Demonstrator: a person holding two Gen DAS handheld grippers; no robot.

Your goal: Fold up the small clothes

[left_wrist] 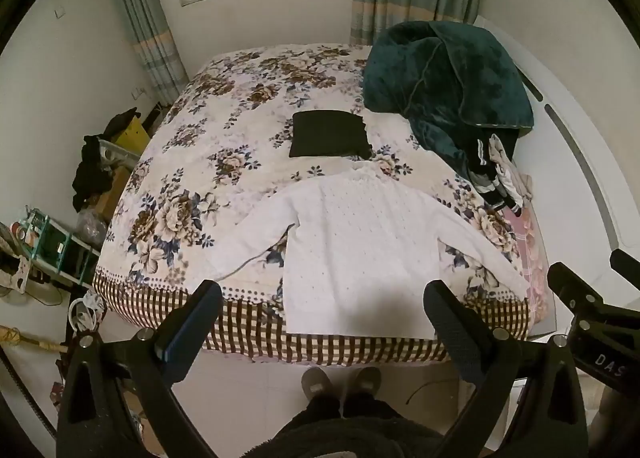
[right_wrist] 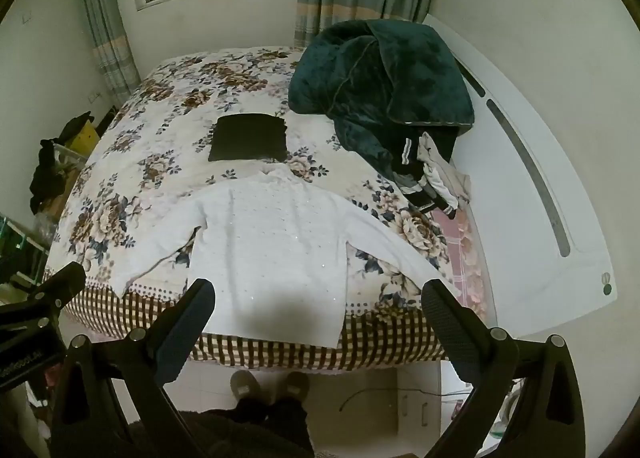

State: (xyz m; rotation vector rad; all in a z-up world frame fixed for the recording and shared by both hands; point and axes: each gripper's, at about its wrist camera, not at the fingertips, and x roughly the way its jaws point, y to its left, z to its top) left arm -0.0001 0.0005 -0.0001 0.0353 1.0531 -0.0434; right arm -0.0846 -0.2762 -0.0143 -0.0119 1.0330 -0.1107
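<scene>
A white knitted sweater (left_wrist: 356, 242) lies flat on the flowered bed (left_wrist: 224, 130), sleeves spread, hem at the near edge; it also shows in the right wrist view (right_wrist: 268, 246). A folded black garment (left_wrist: 330, 133) lies beyond it, also in the right wrist view (right_wrist: 250, 137). A pile of striped and pale clothes (left_wrist: 498, 174) sits at the right, also in the right wrist view (right_wrist: 430, 178). My left gripper (left_wrist: 322, 298) is open and empty, above the hem. My right gripper (right_wrist: 318, 296) is open and empty, above the hem's right part.
A dark green blanket (left_wrist: 448, 78) is heaped at the bed's far right. A white headboard (right_wrist: 532, 162) runs along the right. Shelves and clutter (left_wrist: 52, 242) stand left of the bed. The person's slippers (left_wrist: 340, 382) stand on the tiled floor by the bed's near edge.
</scene>
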